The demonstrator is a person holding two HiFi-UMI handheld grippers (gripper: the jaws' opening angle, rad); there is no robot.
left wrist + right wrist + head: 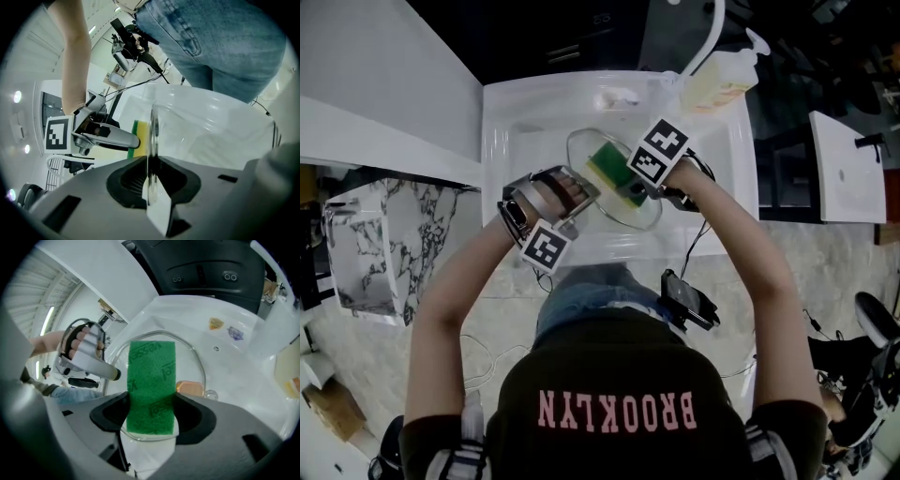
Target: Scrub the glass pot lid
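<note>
**Left tongs**: closed on the rim of the glass lid. The rim sits edge-on in the narrow slot between the two jaws. The lid is held over the white sink, tilted with its far edge higher, clear of the sink floor.

**Left hand**: wrapped round the tool's handle at the near left of the sink. The forearm comes up from the near left and the elbow is out to the side.

**Sponge**: sits on the right half of the lid. Its green face is turned toward the right tool. In the left gripper view its yellow side lies against the glass.

**Right tongs**: clamped on the near end of the sponge, which fills the gap between the jaws. The rest of the sponge sticks out past the jaw tips and across the lid.

**Right hand**: grips its tool at the right of the lid. The forearm reaches in from the near right and is bent at the elbow.

**Far right corner of the sink:** a soap bottle stands beside the white tap.
</note>
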